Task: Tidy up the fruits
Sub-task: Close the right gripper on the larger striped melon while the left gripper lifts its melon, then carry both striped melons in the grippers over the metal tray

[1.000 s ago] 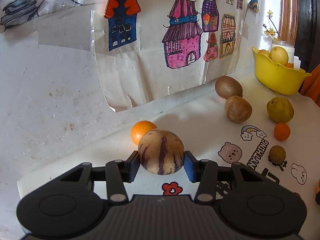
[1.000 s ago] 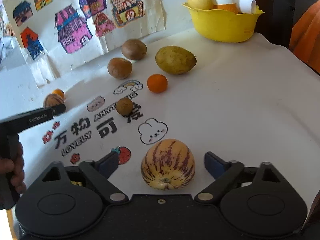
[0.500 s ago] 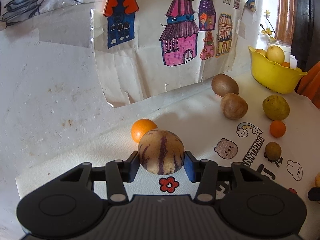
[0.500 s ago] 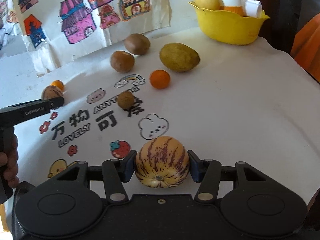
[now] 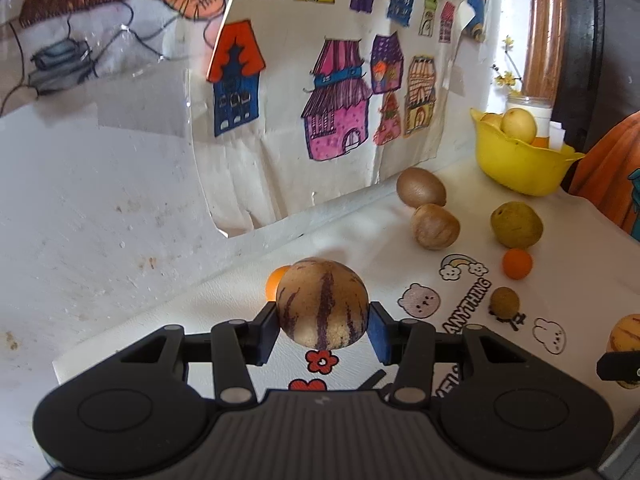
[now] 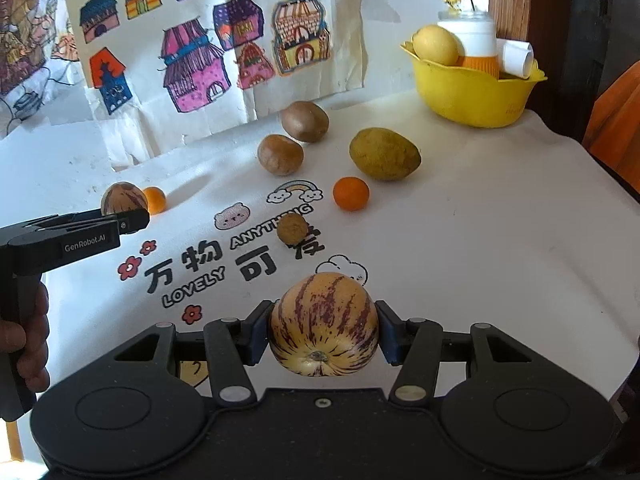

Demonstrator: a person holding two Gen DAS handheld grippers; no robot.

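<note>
Both my tools are loaded right now: my left gripper [image 5: 323, 326] is clamped on a brown striped melon [image 5: 322, 303], pads pressing its two flanks, and my right gripper [image 6: 323, 334] is pinched on a paler striped melon [image 6: 323, 323], stem end facing the camera. Both fruits look clear of the white tablecloth [image 6: 480, 220], with the printed flowers and lettering visible underneath them. The yellow bowl [image 6: 472, 92] sits at the far right corner of the table with a yellow fruit [image 6: 435, 45] already in it, so I judge that is where these two belong. The way there is not empty: two brown kiwis [image 6: 305, 121] [image 6: 280, 155], a green-yellow pear-shaped fruit [image 6: 385, 154], a small orange [image 6: 351, 193] and a little brown ball [image 6: 293, 229] lie between me and the bowl, plus another small orange [image 5: 276, 282] just behind my left melon. To do this well I want to carry high enough to pass over all of them, and keep the squeeze steady, since round smooth fruit can roll out of flat pads if I tilt. My right hand is nearer the bowl, so I would send it in first and keep the left back, out of its way. Over the rim I should lower before letting go, aiming for the free side beside the yellow fruit, and mind the white bottle [image 6: 472, 42] at the bowl's back.
</note>
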